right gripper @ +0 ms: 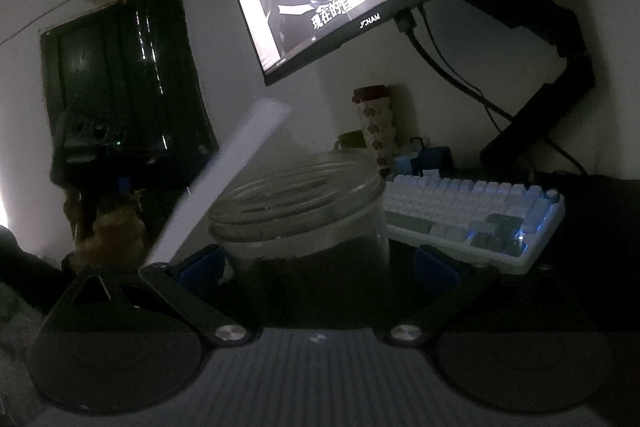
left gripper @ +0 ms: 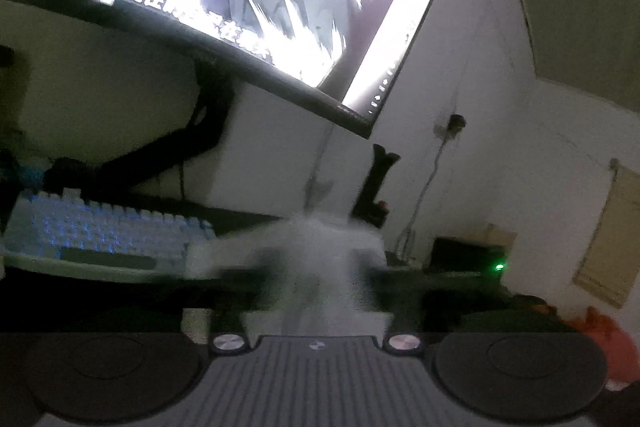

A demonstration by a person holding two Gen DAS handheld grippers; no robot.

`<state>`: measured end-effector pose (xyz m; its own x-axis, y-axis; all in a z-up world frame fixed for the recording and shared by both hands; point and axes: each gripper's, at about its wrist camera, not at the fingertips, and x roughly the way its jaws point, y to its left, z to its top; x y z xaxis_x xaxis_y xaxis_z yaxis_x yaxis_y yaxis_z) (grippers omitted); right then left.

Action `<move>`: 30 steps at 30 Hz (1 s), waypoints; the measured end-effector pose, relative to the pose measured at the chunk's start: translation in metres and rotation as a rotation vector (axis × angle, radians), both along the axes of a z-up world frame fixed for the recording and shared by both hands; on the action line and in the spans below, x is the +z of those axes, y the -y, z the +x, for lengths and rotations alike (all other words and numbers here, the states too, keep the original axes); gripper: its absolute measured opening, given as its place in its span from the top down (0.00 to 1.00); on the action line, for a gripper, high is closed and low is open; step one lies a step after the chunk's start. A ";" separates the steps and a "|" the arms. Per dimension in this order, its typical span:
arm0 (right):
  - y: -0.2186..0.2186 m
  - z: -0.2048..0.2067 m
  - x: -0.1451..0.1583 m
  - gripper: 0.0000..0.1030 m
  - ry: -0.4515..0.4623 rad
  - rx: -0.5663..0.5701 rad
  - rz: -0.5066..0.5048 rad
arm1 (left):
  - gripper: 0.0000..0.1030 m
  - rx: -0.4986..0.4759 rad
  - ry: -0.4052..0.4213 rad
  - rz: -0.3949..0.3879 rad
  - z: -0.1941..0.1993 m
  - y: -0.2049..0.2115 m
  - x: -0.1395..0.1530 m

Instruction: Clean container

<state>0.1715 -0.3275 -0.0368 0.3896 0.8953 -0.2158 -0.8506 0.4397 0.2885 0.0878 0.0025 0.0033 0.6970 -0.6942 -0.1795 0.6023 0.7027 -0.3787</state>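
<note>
Right wrist view: right hand-held gripper clamps the clear container, keyboard at 2 o'clock. Left hand-held gripper pinches something pale and blurred.

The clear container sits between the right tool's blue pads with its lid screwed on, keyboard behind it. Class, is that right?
Not quite. The right wrist view shows the clear container with no lid: its threaded mouth is open. It does sit between the right tool, with the keyboard behind.

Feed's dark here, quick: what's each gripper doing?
Left gripper: shut on a blurred white cloth.
Right gripper: shut on the clear jar.
</note>
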 end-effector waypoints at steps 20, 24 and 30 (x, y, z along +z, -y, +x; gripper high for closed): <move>-0.003 0.000 -0.001 0.00 -0.010 0.002 -0.005 | 0.00 -0.135 -0.380 0.744 0.013 0.008 -0.048; -0.002 0.002 -0.001 0.00 -0.016 0.000 -0.003 | 0.00 -0.124 -0.386 0.823 0.005 0.013 -0.061; -0.006 0.002 -0.003 0.00 -0.022 0.009 -0.018 | 0.00 -0.111 -0.520 0.562 0.022 -0.013 -0.057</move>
<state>0.1734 -0.3216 -0.0396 0.3768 0.8945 -0.2407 -0.8478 0.4377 0.2995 0.1094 0.0157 -0.0532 0.3581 -0.4633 -0.8106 0.5232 0.8187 -0.2367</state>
